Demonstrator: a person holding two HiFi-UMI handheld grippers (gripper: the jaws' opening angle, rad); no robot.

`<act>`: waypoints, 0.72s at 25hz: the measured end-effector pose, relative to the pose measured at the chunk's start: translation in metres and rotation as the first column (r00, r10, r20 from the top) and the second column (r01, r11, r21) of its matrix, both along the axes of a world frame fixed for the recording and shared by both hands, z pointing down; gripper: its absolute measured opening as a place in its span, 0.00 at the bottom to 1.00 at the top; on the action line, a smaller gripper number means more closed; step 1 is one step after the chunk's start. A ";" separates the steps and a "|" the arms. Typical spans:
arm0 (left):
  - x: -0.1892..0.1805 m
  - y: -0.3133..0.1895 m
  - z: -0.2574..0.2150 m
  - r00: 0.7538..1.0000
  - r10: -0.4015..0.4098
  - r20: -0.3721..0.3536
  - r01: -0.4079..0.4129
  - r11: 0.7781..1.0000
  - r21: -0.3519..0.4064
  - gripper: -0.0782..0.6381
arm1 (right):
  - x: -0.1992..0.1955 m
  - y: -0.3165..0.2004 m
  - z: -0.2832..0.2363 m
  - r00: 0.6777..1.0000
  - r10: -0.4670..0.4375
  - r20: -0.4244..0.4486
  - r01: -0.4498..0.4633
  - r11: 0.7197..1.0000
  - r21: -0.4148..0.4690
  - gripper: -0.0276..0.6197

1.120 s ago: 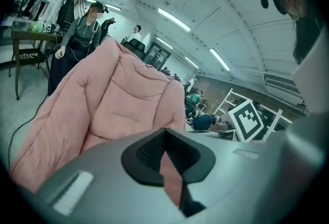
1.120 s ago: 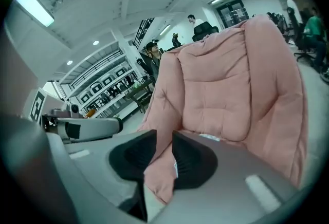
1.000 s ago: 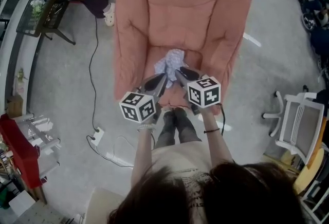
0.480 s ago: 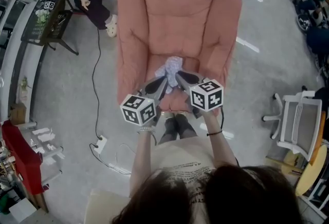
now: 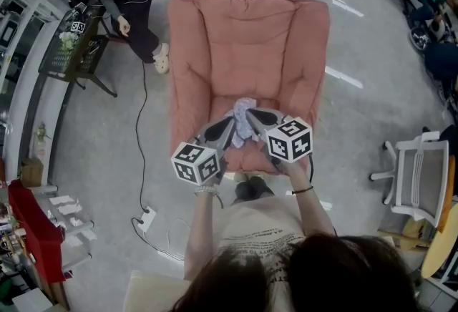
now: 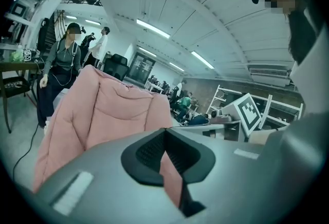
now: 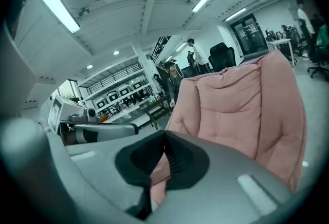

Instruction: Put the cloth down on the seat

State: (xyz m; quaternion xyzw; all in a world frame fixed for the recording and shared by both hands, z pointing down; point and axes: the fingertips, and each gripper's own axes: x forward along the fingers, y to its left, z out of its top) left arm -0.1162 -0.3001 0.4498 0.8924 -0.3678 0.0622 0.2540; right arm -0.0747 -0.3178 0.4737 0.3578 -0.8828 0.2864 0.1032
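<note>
**A:** How far along is this? Where is the cloth?

**B:** The pale blue-and-white cloth (image 5: 243, 109) lies crumpled on the seat cushion (image 5: 275, 99) of the pink padded armchair (image 5: 247, 39). That is just below the centre of the head view, toward the front half of the seat. It appears to rest on the cushion, so I judge the putting-down itself done.

**A:** Does either gripper have hold of it?

**B:** Not as far as the views show. The left gripper (image 5: 230, 119) points at the cloth's left edge and the right gripper (image 5: 250, 113) at its right edge. Both are very near it or touching; the head view cannot settle which. In the left gripper view the jaws meet at their tips, with only a thin wedge of pink chair showing between them and no fabric. The right gripper view shows the same: tips together, nothing pinched, the chair back beyond.

**A:** So both are closed and empty?

**B:** Yes, closed on nothing. Both gripper views look up over the chair back toward the ceiling, so the cloth lies below their sight and does not appear there.

**A:** What is left?

**B:** Little, I think: drawing both grippers clear without dragging the cloth along.
</note>
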 end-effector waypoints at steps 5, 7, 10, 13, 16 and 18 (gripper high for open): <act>0.000 0.004 -0.011 1.000 0.002 0.006 -0.002 1.000 0.030 0.12 | -0.003 0.004 -0.017 0.999 -0.041 -0.013 0.041 0.997 0.065 0.05; 0.002 0.006 -0.013 1.000 0.005 0.012 -0.005 0.999 0.040 0.12 | -0.002 0.005 -0.022 0.998 -0.054 -0.022 0.055 0.994 0.092 0.05; 0.004 0.009 -0.011 1.000 0.011 0.018 -0.012 0.999 0.046 0.12 | -0.001 0.005 -0.026 0.998 -0.061 -0.014 0.063 0.992 0.114 0.05; 0.006 0.010 -0.013 1.000 0.011 0.017 -0.012 0.999 0.053 0.12 | 0.000 0.005 -0.031 0.998 -0.069 -0.007 0.069 0.990 0.126 0.05; 0.007 0.008 -0.019 1.000 0.013 0.016 -0.014 0.998 0.064 0.12 | -0.001 0.005 -0.036 0.997 -0.078 0.001 0.077 0.987 0.138 0.05; 0.007 0.007 -0.021 1.000 0.020 0.016 -0.021 0.997 0.073 0.12 | -0.004 0.005 -0.040 0.996 -0.086 0.001 0.084 0.985 0.153 0.05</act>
